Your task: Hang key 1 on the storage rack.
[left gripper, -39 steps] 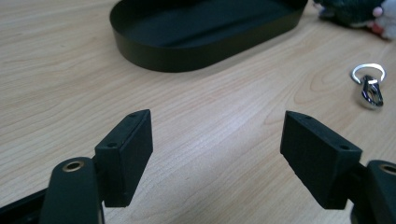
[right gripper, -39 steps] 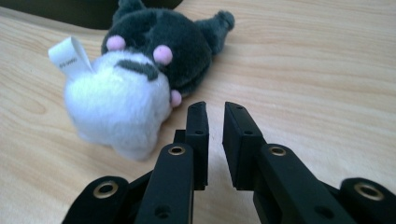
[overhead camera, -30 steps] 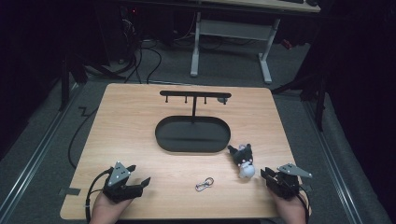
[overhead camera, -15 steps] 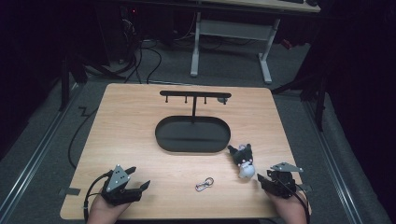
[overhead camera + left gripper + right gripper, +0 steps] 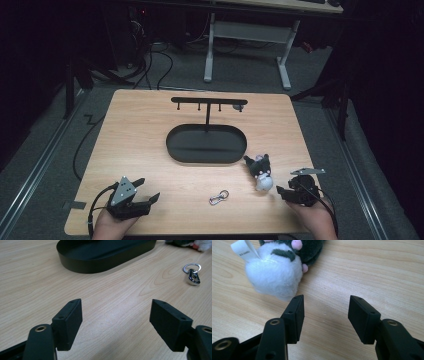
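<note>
Your right tool (image 5: 325, 315) had just been opening its jaws, with only bare counter (image 5: 374, 270) between them. The plush toy (image 5: 278, 270), white-bodied with a dark head and a paper tag, lay just beyond your tool's left jaw.

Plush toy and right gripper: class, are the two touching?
Apart. In the right gripper view, bare wood shows between the plush toy and the right gripper, whose open jaws hold nothing.
</note>
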